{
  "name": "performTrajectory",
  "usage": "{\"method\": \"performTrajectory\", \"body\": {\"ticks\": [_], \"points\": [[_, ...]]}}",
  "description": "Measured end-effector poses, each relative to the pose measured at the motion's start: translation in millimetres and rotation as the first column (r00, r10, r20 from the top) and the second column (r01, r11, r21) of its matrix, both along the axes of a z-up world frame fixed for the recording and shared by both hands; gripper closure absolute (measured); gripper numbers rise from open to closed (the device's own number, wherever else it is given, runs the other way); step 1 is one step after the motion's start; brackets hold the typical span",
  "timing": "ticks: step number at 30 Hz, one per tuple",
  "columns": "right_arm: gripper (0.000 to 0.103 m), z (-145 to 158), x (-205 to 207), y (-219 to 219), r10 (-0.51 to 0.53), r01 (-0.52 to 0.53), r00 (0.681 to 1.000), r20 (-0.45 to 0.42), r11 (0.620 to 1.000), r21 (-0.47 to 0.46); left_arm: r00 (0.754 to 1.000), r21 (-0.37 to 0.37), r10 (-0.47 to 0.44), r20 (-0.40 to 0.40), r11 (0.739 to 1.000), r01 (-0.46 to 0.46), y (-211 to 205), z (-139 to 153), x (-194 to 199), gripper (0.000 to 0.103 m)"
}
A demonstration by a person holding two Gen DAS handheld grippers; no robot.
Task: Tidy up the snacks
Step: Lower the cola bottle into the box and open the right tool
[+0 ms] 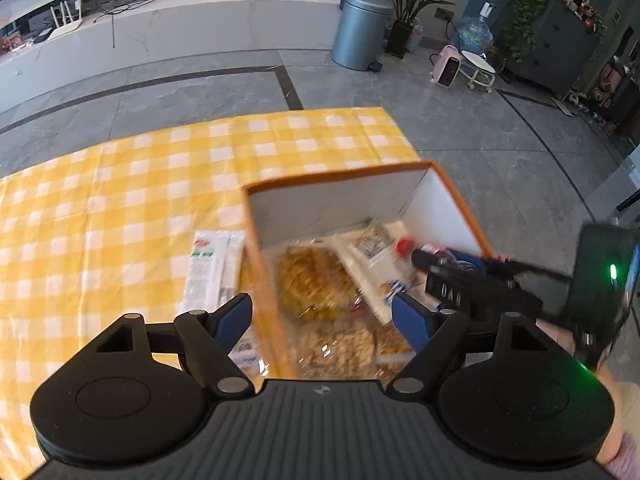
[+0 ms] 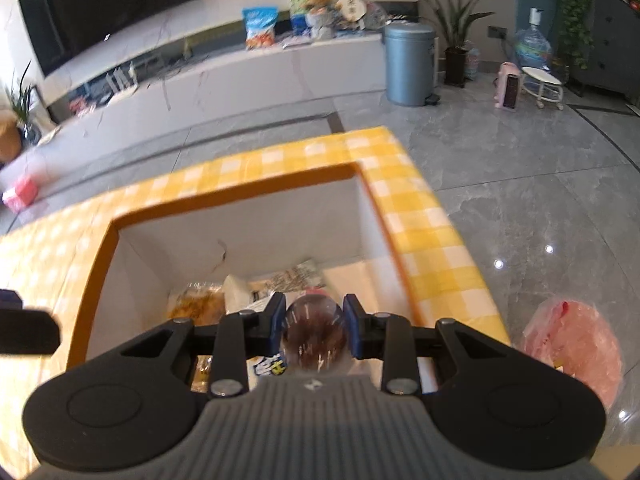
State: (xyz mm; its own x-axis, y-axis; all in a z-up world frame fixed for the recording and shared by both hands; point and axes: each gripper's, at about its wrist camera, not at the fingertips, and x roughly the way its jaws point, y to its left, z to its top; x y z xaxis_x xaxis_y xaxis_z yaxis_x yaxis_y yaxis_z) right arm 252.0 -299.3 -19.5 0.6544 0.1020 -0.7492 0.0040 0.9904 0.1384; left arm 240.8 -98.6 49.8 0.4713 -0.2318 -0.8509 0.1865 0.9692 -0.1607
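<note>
Right gripper (image 2: 314, 326) clamping clear bottle (image 2: 314, 338), label unreadable, over box (image 2: 96, 256)

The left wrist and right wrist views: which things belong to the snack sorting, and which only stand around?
For the job:
- orange box
- snack packets inside it
- white packet on the checked cloth
- clear bottle in the right tongs
- left tongs, open

Standing around:
- grey bin
- potted plant
- water jug
- pink bag
</note>
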Motion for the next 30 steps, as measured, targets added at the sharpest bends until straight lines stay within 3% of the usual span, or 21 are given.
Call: {"method": "performTrajectory", "body": {"ticks": [7,15,24,30], "points": [[0.073,-11.2,9.9,20.6,-0.008,0.006,1.0,-0.009,0.982,-0.189,0.999,0.013,0.045,-0.002,0.999,-0.045,22.2,-17.2,-5.5,0.01],[0.073,-18.1,16.1,28.2,0.016,-0.017,1.0,-0.005,0.955,-0.295,0.995,0.007,0.09,-0.044,0.996,-0.089,41.6,-30.8,-3.2,0.011],[0.068,-14.8,16.8,27.2,0.013,-0.012,1.0,0.001,0.961,-0.277,0.996,0.039,0.085,-0.002,0.996,-0.085,40.0,-22.1,-8.1,0.011],[0.048,-4.6,12.3,20.9,-0.005,0.011,0.999,0.034,0.98,-0.2,0.996,0.028,0.083,0.013,0.996,-0.083,40.4,-11.9,-12.9,0.011]]}}
